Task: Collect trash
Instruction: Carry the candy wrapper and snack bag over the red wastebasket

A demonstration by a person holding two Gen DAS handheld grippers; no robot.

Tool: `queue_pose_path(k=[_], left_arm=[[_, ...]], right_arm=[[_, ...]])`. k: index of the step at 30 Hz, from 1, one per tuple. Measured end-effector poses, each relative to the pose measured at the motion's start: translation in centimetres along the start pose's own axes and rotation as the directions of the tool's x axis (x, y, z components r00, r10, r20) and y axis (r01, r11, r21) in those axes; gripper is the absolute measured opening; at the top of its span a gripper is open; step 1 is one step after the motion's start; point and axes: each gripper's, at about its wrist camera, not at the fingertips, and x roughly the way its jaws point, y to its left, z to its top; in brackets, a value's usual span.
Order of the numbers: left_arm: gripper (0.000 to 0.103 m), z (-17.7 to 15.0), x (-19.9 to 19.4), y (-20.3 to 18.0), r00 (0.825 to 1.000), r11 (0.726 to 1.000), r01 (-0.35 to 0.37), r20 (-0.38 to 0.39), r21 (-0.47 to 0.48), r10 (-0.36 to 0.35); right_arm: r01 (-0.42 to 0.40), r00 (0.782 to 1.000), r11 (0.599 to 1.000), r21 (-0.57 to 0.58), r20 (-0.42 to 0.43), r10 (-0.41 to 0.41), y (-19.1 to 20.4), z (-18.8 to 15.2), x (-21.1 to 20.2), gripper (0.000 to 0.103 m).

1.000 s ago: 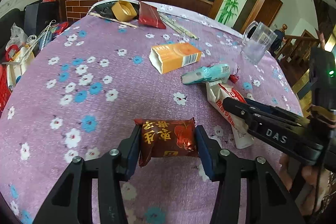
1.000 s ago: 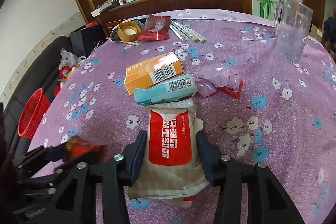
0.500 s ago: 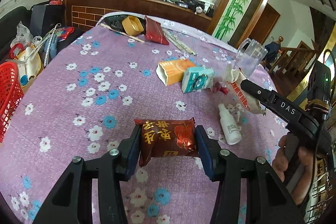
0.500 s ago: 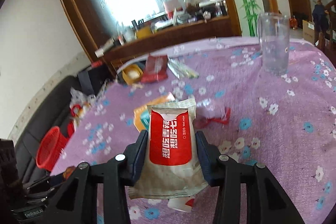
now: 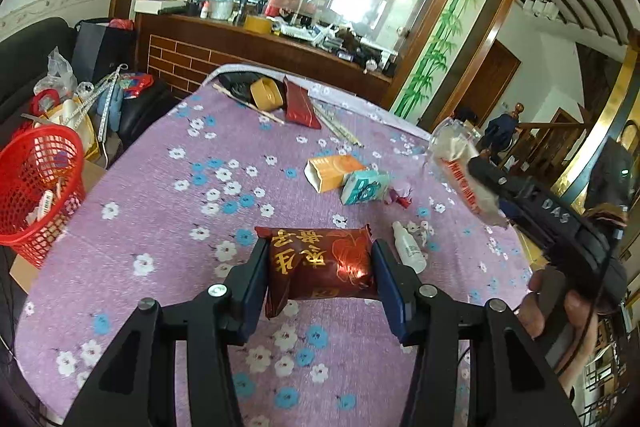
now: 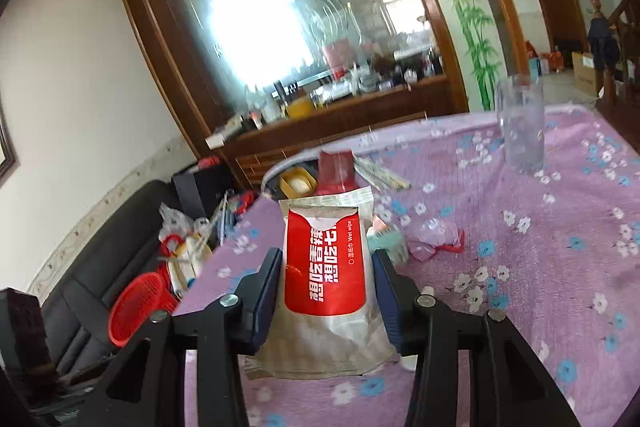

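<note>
Moved: both claws have risen off the purple flowered table [image 5: 152,211] since a second ago, each carrying its load.
Left claw [image 5: 320,267]: pinching a dark red snack packet [image 5: 320,261], lower centre.
Right claw [image 6: 326,275]: pinching a red-and-white wet wipe pack [image 6: 326,267], lower centre.
Red basket [image 5: 36,183]: left edge, beside the table.

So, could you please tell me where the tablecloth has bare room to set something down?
Bare: the wide stretch of purple floral tablecloth between the red mesh basket and the orange carton. Crowded: around the carton, the teal tissue pack and the small white spray bottle.
</note>
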Motion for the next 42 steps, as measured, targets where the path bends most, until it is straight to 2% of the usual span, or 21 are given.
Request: queue_pose_path(k=[5,18,32,42], left_arm=[[0.052,0.5,-2.9,1.2,0.999,1.000,0.000,0.044,-0.014,0.001],[0.052,1.9,-8.7,5.8,0.988,0.997,-0.019,0.150,-0.079,0.031],[0.052,3.1,-11.7,12.8,0.969,0.981,-0.104,0.206,-0.166,0.137],[0.052,4.3,-12.0,20.1,0.949,0.949,-0.195,0.198,-0.246,0.246]], right_arm=[[-0.004,0.998,0.999,-0.038,0.056,0.006,4.2,0.4,-3.1,0.048],[-0.112,0.990,0.981,-0.155,0.066,0.124,13.7,0.5,-4.6,0.048],[-0.222,0.974,0.954,-0.201,-0.008,0.225,20.0,-1.0,-0.6,0.048],[-0.351,0.936,0.911,-0.218,-0.112,0.334,25.1,-2.3,4.4,0.048]])
